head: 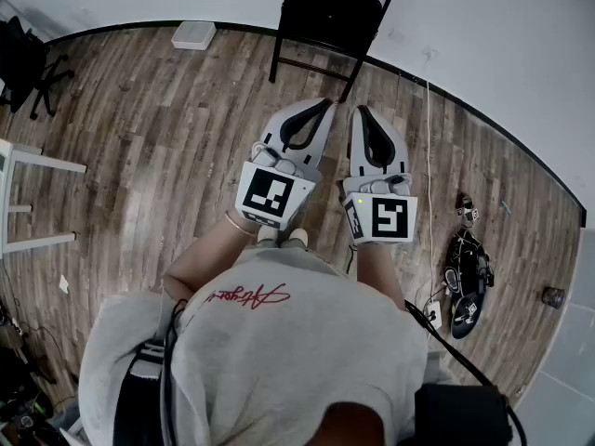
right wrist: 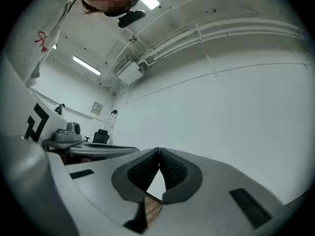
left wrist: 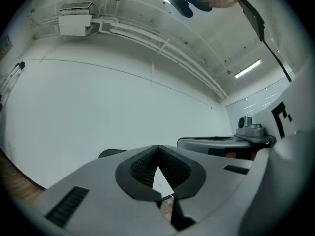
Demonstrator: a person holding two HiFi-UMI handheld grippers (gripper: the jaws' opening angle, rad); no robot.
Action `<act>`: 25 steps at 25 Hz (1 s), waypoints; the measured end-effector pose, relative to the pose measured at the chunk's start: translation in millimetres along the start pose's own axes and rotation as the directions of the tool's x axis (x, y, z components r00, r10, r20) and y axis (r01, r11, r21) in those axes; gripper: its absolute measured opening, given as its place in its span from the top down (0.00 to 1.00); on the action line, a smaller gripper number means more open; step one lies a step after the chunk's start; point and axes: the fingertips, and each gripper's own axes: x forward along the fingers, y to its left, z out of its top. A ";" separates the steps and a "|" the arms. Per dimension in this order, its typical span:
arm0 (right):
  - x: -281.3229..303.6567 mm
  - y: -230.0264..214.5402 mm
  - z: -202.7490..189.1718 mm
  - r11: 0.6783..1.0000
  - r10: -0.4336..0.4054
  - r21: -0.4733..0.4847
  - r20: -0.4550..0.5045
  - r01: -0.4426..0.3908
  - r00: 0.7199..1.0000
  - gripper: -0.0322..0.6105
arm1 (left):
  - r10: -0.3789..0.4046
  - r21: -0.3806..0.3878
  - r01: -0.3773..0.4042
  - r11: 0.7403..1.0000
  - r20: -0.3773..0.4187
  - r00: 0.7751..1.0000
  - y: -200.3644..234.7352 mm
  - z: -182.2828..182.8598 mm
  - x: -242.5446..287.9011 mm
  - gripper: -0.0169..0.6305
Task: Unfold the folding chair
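Observation:
A black folding chair stands against the white wall at the top of the head view, its seat up against the back and its legs on the wooden floor. My left gripper and right gripper are held side by side, pointing at the chair and a short way from it. Both are shut with nothing between the pads. In the left gripper view the jaws meet at the tip, with a dark edge, probably the chair, just behind. The right gripper view shows its tips touching before the bare wall.
A white box lies on the floor by the wall left of the chair. A white table frame stands at the left edge, with dark gear behind it. Cables and black equipment lie on the floor at the right.

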 end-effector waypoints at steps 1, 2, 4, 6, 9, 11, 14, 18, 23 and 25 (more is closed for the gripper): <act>-1.1 -0.1 0.0 1.000 0.000 0.001 0.000 0.000 1.000 0.92 | 0.001 -0.001 -0.001 1.000 0.001 1.000 -0.9 0.8 0.0 0.95; -2.0 -0.3 -0.1 1.000 0.001 0.001 -0.001 -0.001 1.000 0.92 | 0.002 -0.001 -0.001 1.000 0.002 1.000 -1.8 1.5 0.2 0.95; -2.9 -1.0 -0.4 1.000 0.003 0.003 0.000 -0.003 1.000 0.92 | 0.004 -0.003 -0.004 1.000 0.003 1.000 -2.8 2.1 0.7 0.95; -2.6 -1.6 -1.1 1.000 0.004 0.003 0.000 -0.004 1.000 0.92 | 0.006 -0.004 -0.006 1.000 0.000 1.000 -2.8 1.2 1.4 0.95; -3.6 -0.4 -2.1 1.000 0.010 -0.001 -0.001 -0.010 1.000 0.92 | 0.009 -0.005 -0.009 1.000 -0.003 1.000 -3.8 -1.1 0.6 0.95; -4.8 -0.1 -1.2 1.000 0.013 0.005 0.004 -0.013 1.000 0.92 | 0.010 -0.006 -0.010 1.000 -0.004 1.000 -4.6 -1.6 0.3 0.95; -6.1 -3.1 0.5 1.000 0.007 0.030 0.018 -0.007 1.000 0.92 | 0.006 -0.004 -0.006 1.000 0.001 1.000 -6.6 0.1 1.5 0.95; -7.7 -8.3 0.6 0.999 0.000 0.034 0.023 -0.001 1.000 0.92 | 0.002 -0.012 -0.002 1.000 0.001 1.000 -9.7 0.3 5.5 0.95; -6.5 -18.2 -3.8 0.999 0.013 0.030 0.015 -0.014 1.000 0.92 | -0.002 -0.004 0.002 1.000 -0.002 1.000 -16.3 -3.2 16.0 0.95; -6.4 -22.5 -4.7 0.999 0.017 0.030 0.017 -0.017 1.000 0.92 | -0.002 -0.003 0.002 1.000 -0.004 1.000 -18.4 -5.0 19.8 0.95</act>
